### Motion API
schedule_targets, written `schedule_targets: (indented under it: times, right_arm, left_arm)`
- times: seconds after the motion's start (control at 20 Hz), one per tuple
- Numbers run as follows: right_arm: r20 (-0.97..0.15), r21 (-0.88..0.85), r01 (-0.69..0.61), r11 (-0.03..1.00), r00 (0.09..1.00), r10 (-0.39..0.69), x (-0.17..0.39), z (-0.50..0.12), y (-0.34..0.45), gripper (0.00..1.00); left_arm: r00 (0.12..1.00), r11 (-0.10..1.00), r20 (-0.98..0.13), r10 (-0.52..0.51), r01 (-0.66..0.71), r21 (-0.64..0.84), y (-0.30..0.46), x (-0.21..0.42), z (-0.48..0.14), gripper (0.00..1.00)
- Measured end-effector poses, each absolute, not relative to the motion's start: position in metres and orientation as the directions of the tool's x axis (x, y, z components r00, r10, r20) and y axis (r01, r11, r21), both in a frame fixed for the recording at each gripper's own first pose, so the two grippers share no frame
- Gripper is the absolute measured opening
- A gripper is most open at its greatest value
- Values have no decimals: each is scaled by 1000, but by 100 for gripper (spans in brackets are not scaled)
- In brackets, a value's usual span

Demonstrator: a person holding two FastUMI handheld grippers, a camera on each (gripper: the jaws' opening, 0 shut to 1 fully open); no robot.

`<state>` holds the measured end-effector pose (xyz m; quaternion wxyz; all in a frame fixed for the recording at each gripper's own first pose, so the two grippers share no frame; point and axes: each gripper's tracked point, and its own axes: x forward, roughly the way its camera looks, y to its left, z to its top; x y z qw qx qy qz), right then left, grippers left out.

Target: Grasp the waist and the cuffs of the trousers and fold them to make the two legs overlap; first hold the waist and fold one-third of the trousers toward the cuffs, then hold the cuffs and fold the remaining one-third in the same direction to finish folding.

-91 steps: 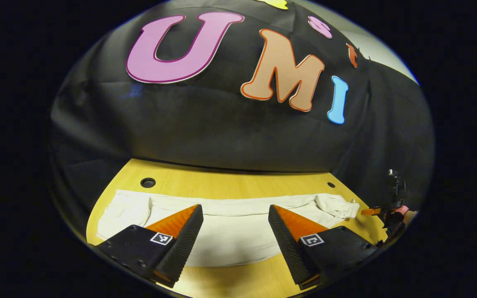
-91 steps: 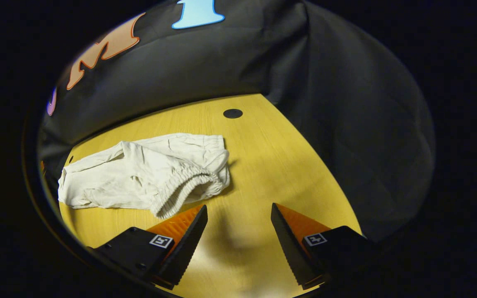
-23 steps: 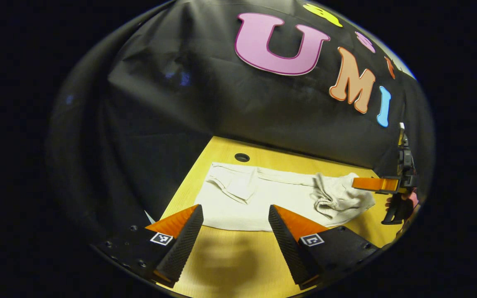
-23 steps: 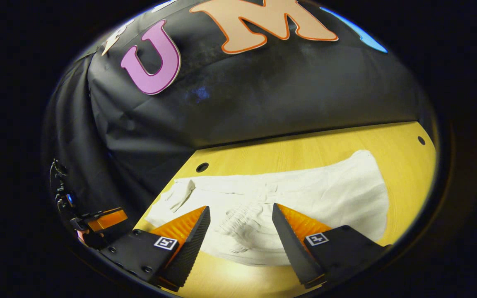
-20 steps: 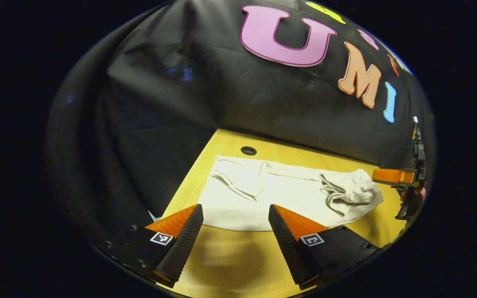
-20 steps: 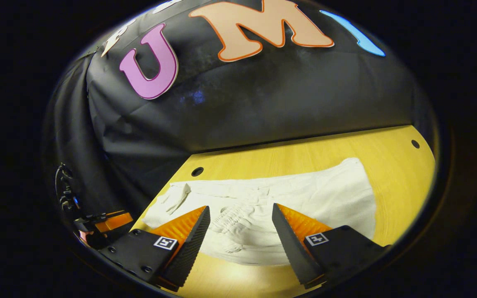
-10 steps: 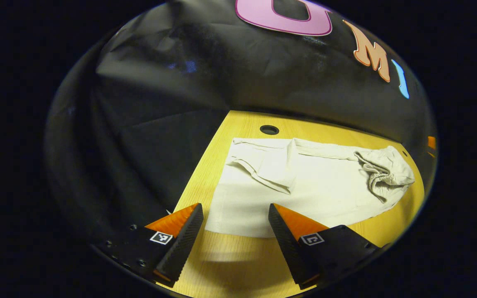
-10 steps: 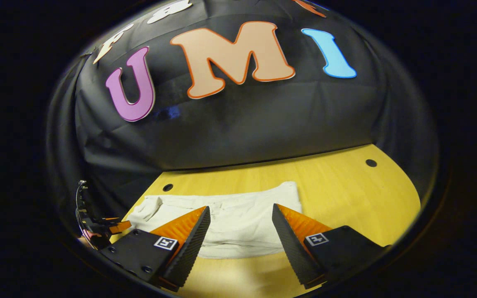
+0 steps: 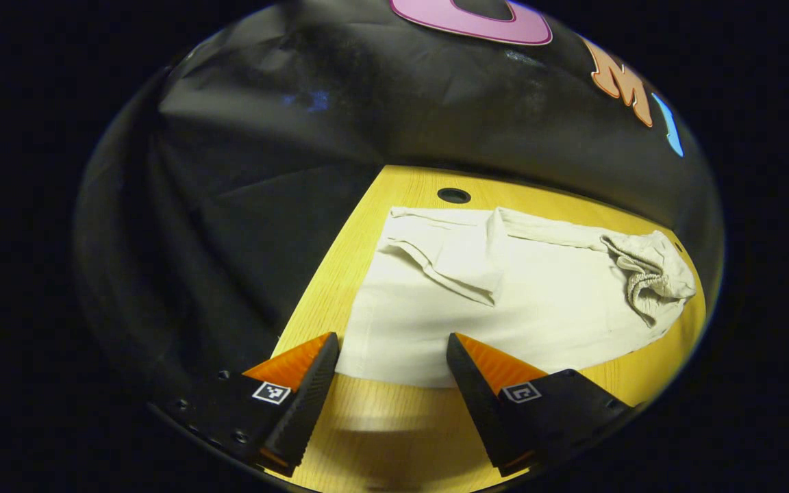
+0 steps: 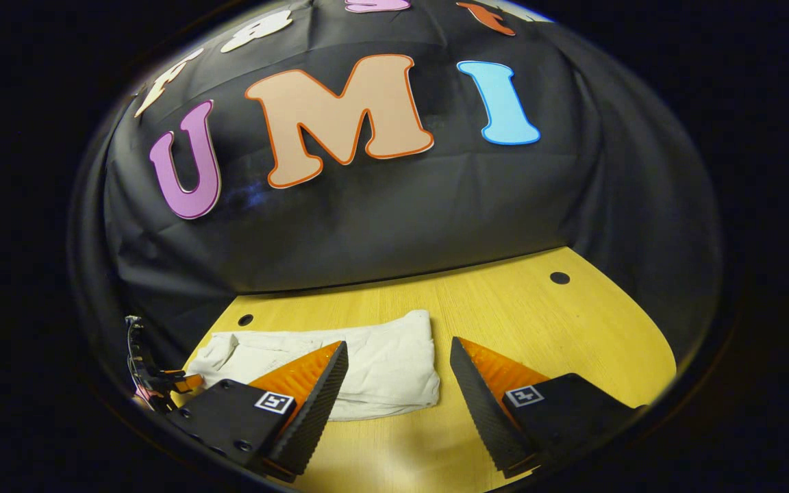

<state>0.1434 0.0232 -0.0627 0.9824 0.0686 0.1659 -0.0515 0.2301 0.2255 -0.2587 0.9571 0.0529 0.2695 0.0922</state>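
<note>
The left claw is spread wide and empty, poised just above the near cuff edge of the white trousers, which lie flat on the yellow counter with the elastic waist bunched at their far right end. The right claw is also wide and empty, near the trousers' right end. The next grip should probably take both cloth layers squarely at the hem, low against the counter, so the legs fold over evenly.
</note>
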Motion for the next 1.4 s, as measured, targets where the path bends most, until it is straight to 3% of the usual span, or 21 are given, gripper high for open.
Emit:
schedule_targets:
  times: [0.25, 0.35, 0.55, 0.6, 0.7, 0.9, 1.4]
  right_arm:
    - [-334, 128, 144, 981, 938, -94, 136, -60, 12, 96]
    - [-343, 128, 149, 981, 934, -97, 133, -61, 9, 96]
    - [-351, 118, 157, 980, 930, -107, 131, -63, 2, 96]
    - [-351, 118, 155, 981, 930, -105, 130, -63, 1, 96]
    - [-351, 122, 155, 980, 931, -103, 128, -60, 0, 96]
    - [-352, 114, 155, 981, 930, -106, 121, -56, -9, 96]
    - [-387, 131, 86, 988, 922, -29, 118, -70, -18, 96]
  left_arm:
    - [842, 976, -495, 215, -162, 149, 223, 229, -257, 94]
    - [844, 981, -503, 185, -127, 147, 216, 231, -257, 84]
    - [852, 987, -502, 147, -93, 132, 201, 240, -258, 37]
    - [857, 988, -494, 146, -97, 124, 199, 241, -256, 20]
    - [867, 985, -467, 172, -145, 93, 197, 244, -253, 2]
    - [890, 983, -427, 162, -184, -12, 188, 248, -248, 0]
    - [967, 962, -248, -57, -13, -272, 56, 264, -156, 0]
